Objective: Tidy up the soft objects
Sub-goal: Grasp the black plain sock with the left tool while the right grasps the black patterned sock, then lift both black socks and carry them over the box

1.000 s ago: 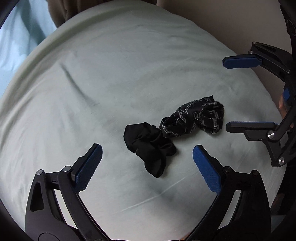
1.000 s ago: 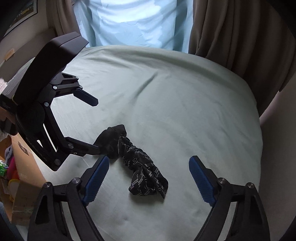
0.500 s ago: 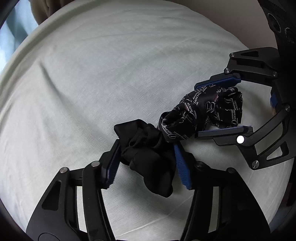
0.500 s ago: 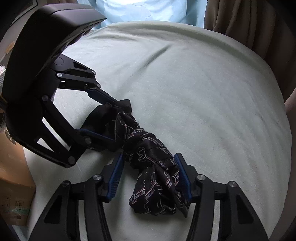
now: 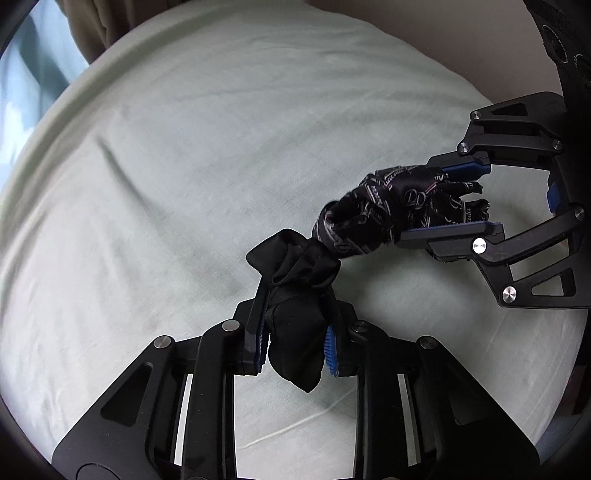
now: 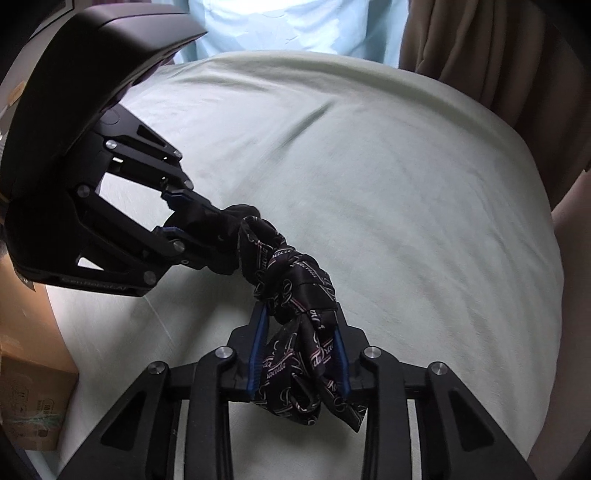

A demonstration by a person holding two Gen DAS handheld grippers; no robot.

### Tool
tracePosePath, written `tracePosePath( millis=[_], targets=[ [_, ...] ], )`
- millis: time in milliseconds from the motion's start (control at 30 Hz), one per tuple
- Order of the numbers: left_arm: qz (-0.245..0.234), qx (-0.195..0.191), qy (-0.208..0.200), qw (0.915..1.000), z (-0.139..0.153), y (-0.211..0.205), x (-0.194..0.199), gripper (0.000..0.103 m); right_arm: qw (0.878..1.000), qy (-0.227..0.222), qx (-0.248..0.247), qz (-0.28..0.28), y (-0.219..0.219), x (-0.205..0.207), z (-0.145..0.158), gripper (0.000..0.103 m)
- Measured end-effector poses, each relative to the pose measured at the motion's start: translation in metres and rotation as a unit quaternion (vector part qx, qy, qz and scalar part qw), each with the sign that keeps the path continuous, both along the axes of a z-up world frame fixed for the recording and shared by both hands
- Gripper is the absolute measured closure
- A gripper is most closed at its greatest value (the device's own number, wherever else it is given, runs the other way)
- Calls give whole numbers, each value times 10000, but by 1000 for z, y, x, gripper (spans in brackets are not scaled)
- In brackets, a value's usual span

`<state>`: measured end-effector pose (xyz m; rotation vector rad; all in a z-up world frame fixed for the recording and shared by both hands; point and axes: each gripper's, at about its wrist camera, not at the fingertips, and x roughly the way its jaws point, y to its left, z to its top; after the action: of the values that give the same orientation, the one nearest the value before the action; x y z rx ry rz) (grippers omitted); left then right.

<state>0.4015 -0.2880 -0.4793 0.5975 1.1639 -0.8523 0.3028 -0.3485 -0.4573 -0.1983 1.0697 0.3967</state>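
Left wrist view: left gripper (image 5: 295, 332) clenched on the plain black cloth (image 5: 295, 332) — blue pads press both sides of the bundle, one end hangs out below the jaws, the other bunches up past the fingertips. The black cloth joins the patterned black cloth (image 5: 391, 206), which runs up and right into the right gripper (image 5: 461, 195). That gripper comes in from the right edge, its two fingers pinched on the patterned piece, some fabric sticking out behind the pads. Both pieces look held just above the pale green bedsheet (image 5: 184, 166); contact with the sheet cannot be told. Brown curtain (image 5: 99, 29) at top left.

Right wrist view: right gripper (image 6: 299, 354) clamped on the patterned black cloth (image 6: 295, 295) — white and pink script print, loose end dangling under the jaws. The cloth twists up and left to the plain black cloth (image 6: 218, 236), gripped by the left gripper (image 6: 192, 218), which enters from the left. Bedsheet (image 6: 406, 184) underneath. Cardboard box (image 6: 33, 369) at the left edge beside the bed, brown curtain (image 6: 480, 55) at top right.
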Motion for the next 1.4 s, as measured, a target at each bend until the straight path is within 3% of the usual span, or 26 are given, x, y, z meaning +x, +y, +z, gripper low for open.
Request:
tracePosePath(
  millis=[200,433,700,900,1167,1400],
  targets=[
    [38,-62,-219,9997,40,-1,-3,82,9993,-247,38,-273,-3,-6,40,74],
    [263,-318,-515,9978,113,7,-25,82,9972,-538,43,-509,0,-28,113,74],
    [763,-714,-792,9914,207,43,-82,82,9936,-689,219,-863,12,-71,205,74],
    [1252,-951,-900,9835,269,87,-130,82,9920,-699,318,-1000,44,-100,264,74],
    [2067,-1074,-716,9699,305,172,-195,82,9912,-546,355,-1151,108,-162,305,74],
    [2647,-1088,-570,9565,301,256,-243,82,9873,-220,527,-1482,173,-203,294,74]
  ],
)
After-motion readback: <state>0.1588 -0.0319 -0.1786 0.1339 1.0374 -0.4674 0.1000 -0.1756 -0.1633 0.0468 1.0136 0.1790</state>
